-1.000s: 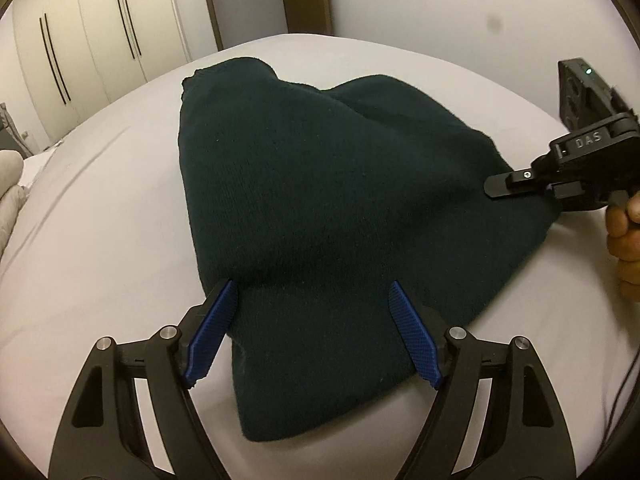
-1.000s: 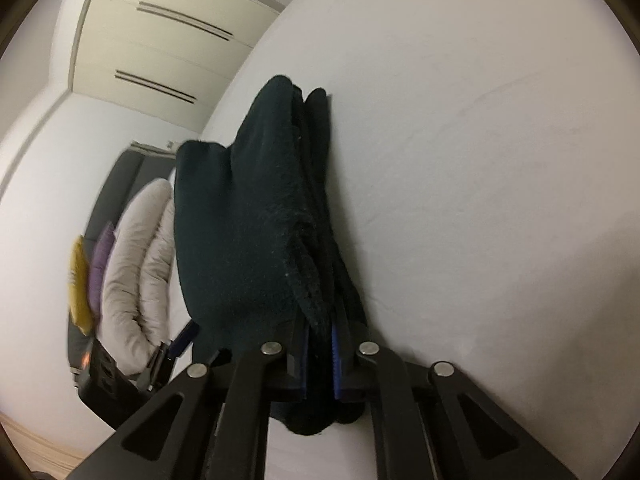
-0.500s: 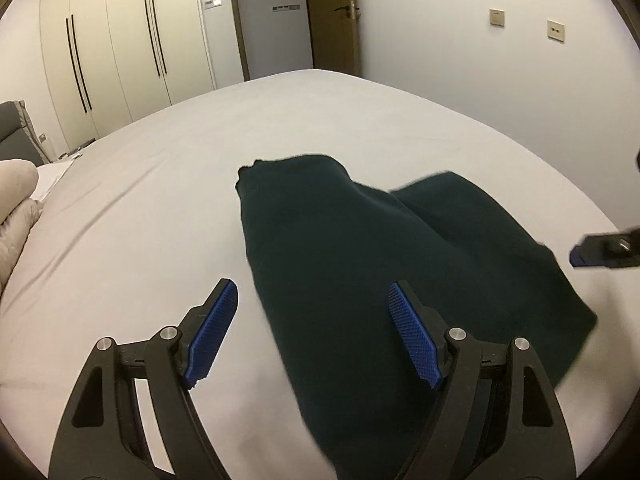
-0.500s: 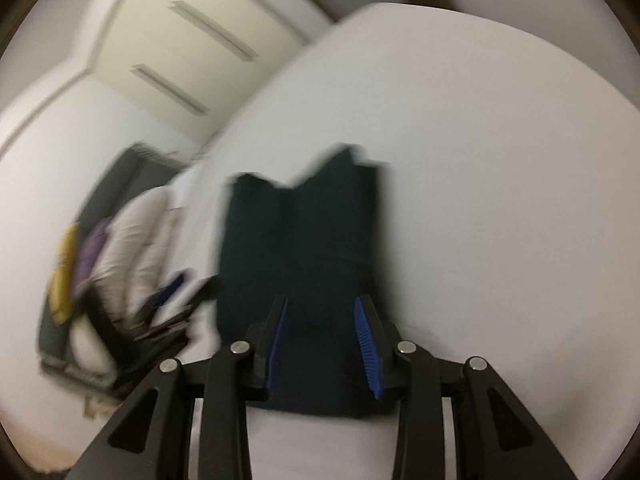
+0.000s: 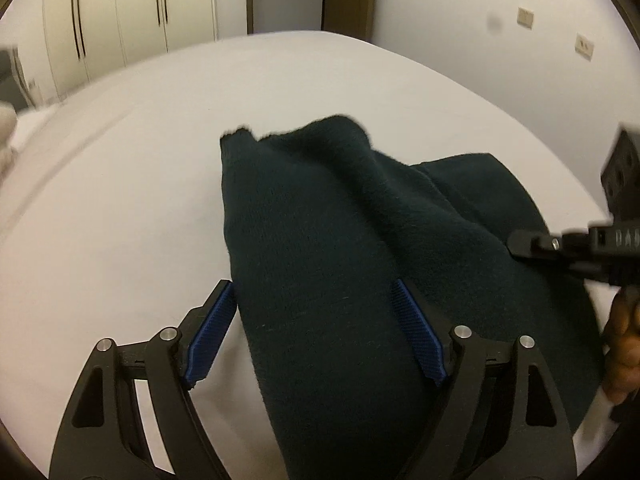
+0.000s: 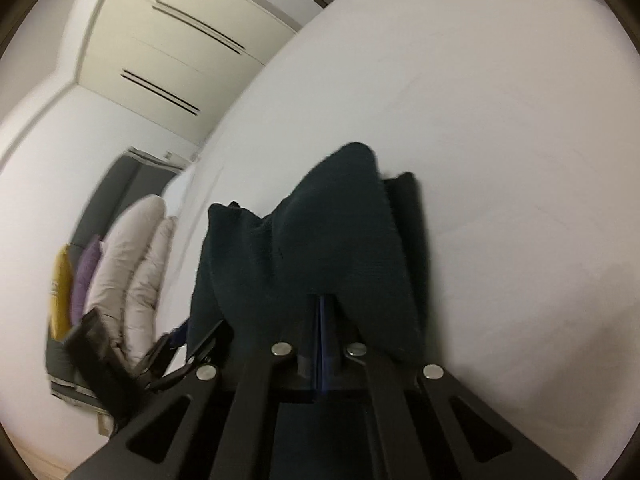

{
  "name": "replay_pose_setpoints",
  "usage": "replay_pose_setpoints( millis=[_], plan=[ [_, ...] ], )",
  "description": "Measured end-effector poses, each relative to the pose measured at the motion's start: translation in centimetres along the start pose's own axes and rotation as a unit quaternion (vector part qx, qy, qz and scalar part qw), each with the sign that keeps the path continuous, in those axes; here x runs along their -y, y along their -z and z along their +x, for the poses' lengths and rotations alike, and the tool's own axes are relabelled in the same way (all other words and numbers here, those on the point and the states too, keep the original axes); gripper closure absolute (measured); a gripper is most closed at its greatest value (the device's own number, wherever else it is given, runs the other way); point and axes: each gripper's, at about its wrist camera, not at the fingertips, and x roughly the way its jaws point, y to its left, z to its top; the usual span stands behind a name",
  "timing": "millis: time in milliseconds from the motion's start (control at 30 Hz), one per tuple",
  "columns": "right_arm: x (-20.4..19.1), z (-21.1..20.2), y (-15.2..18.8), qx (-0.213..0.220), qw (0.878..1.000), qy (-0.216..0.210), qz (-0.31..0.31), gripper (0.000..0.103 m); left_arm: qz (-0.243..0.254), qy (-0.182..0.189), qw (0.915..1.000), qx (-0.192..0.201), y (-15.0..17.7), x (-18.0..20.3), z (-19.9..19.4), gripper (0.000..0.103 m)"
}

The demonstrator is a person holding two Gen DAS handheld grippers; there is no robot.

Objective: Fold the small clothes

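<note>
Left wrist view, garment: the dark green knit garment (image 5: 340,264) lay bunched on the white bed (image 5: 120,184), its near end draped up between the fingers of the left tongs (image 5: 316,340); half a second before it had lain flatter and farther from the camera.
Left wrist view, left tongs: the blue pads (image 5: 210,340) stood spread wide on either side of the cloth, gripping nothing, as they had in both earlier frames.
Left wrist view, right tongs: the right tongs (image 5: 516,242) reached in from the right edge onto the garment's far side, with the person's hand (image 5: 624,340) below them; a moment earlier only their tip showed, clear of the cloth.
Right wrist view, right tongs: the right tongs (image 6: 324,320) were pressed together on a fold of the garment (image 6: 320,240), having stood apart half a second before.
Right wrist view, surroundings: pillows (image 6: 132,268) lay at the left, a wardrobe (image 6: 160,40) behind.
Meaning for the task: the right side appeared re-gripped, probably to carry that edge across for another fold, while the left had yet to take hold.
</note>
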Motion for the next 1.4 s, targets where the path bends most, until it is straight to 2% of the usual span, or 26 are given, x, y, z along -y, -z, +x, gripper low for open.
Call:
replay_pose_setpoints(
  millis=[67,133,233,300,367,467,567,633,700,733,867,933,1000,1067,1133,1167,1200,1233,1300,1400],
  plan=[
    [1.0,-0.5,0.6,0.009,1.000,-0.013,0.005,0.103,-0.026,0.016,0.9995,-0.009,0.1,-0.9,0.5,0.012],
    [1.9,-1.2,1.0,0.016,0.999,-0.025,0.024,0.103,-0.032,0.019,0.9992,-0.014,0.0,-1.1,0.6,0.012],
    [0.9,-2.8,1.1,0.027,0.999,0.003,0.029,0.102,-0.018,0.002,0.9997,-0.014,-0.4,-0.5,0.8,0.012],
    [-0.4,-3.8,0.8,0.040,0.999,0.010,0.013,0.093,-0.019,0.001,0.9997,-0.013,-0.4,-0.3,0.9,0.012],
    [-1.8,-3.7,-0.3,0.035,0.999,-0.005,-0.005,0.087,-0.022,0.003,0.9997,-0.013,-0.2,-0.2,0.8,0.012],
    [-3.8,-1.2,-2.2,0.023,0.999,-0.010,-0.024,0.086,-0.020,0.001,0.9997,-0.016,-0.3,0.0,1.0,0.012],
    [-3.5,1.1,-2.9,0.000,1.000,-0.015,-0.012,0.070,-0.018,0.001,0.9997,-0.017,-0.4,-0.1,1.2,0.012],
    [-2.8,2.3,-3.0,-0.008,1.000,0.000,-0.010,0.078,-0.023,0.006,0.9995,-0.021,-0.4,-0.6,1.1,0.012],
    [-1.7,2.2,-3.1,-0.001,1.000,0.004,-0.005,0.099,-0.025,0.010,0.9994,-0.022,-0.6,-0.5,0.6,0.012],
    [-1.2,2.1,-3.2,0.000,1.000,0.002,0.004,0.103,-0.025,0.011,0.9994,-0.021,-0.6,-0.4,0.5,0.012],
    [0.5,0.4,-2.8,0.016,1.000,0.002,0.021,0.103,-0.029,0.016,0.9992,-0.020,-0.6,-0.5,0.4,0.012],
    [-0.2,-1.3,-1.8,0.030,0.999,0.020,0.013,0.096,-0.030,0.016,0.9992,-0.020,-0.6,-0.6,0.5,0.012],
    [-2.0,-3.2,0.1,0.040,0.999,-0.002,-0.009,0.086,-0.031,0.016,0.9992,-0.019,-0.6,-0.6,0.5,0.012],
    [-3.6,-4.1,2.1,0.029,0.999,-0.025,-0.034,0.085,-0.033,0.017,0.9991,-0.020,-0.6,-0.6,0.5,0.012],
    [-5.0,-4.3,4.5,0.012,0.997,-0.035,-0.070,0.079,-0.034,0.016,0.9992,-0.018,-0.6,-0.5,0.4,0.012],
    [-5.2,-3.8,5.2,0.002,0.997,-0.032,-0.074,0.073,-0.034,0.015,0.9991,-0.018,-0.6,-0.5,0.3,0.012],
    [-4.7,-3.3,6.1,-0.010,0.997,-0.017,-0.074,0.072,-0.036,0.015,0.9991,-0.018,-0.6,-0.4,0.2,0.012],
    [-3.8,-2.9,6.5,-0.016,0.998,-0.006,-0.067,0.076,-0.038,0.016,0.9990,-0.019,-0.6,-0.5,0.1,0.012],
    [-1.6,-2.7,7.9,-0.017,0.999,-0.010,-0.046,0.103,-0.039,0.016,0.9990,-0.018,-0.5,-0.4,-0.2,0.012],
    [-0.6,-4.6,9.2,-0.004,0.998,0.000,-0.057,0.103,-0.045,0.018,0.9988,-0.010,-0.4,-0.5,-1.4,0.012]
  ],
)
